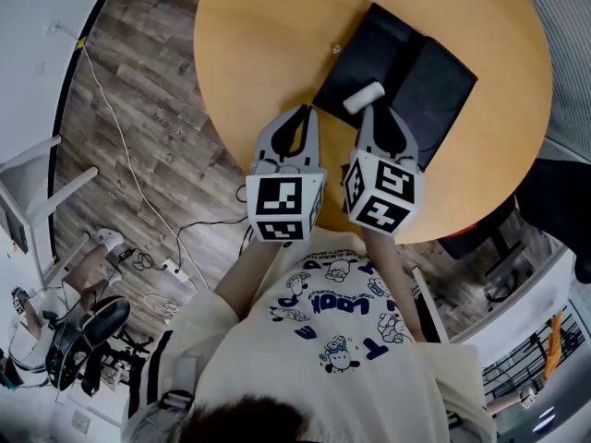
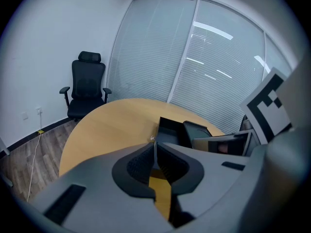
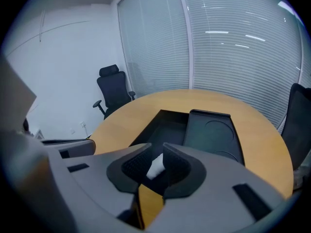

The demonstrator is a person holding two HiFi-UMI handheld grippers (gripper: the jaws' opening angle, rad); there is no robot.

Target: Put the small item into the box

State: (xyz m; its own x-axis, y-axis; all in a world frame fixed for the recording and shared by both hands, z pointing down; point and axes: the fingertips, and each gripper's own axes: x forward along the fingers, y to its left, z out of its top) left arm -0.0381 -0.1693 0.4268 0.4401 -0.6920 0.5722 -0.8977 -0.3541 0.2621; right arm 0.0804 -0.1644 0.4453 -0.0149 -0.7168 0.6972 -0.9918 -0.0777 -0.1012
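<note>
1. The right gripper (image 3: 156,155) is clamped on the item (image 3: 155,166), a small white roll lying crosswise between its jaws, over the near edge of the open box (image 3: 167,126).
2. The left gripper (image 2: 154,147) has its jaws together and holds nothing, just beside the box above the table (image 1: 268,44).
3. The item looks light and probably soft, so a gentle grip at its middle should do.
</note>
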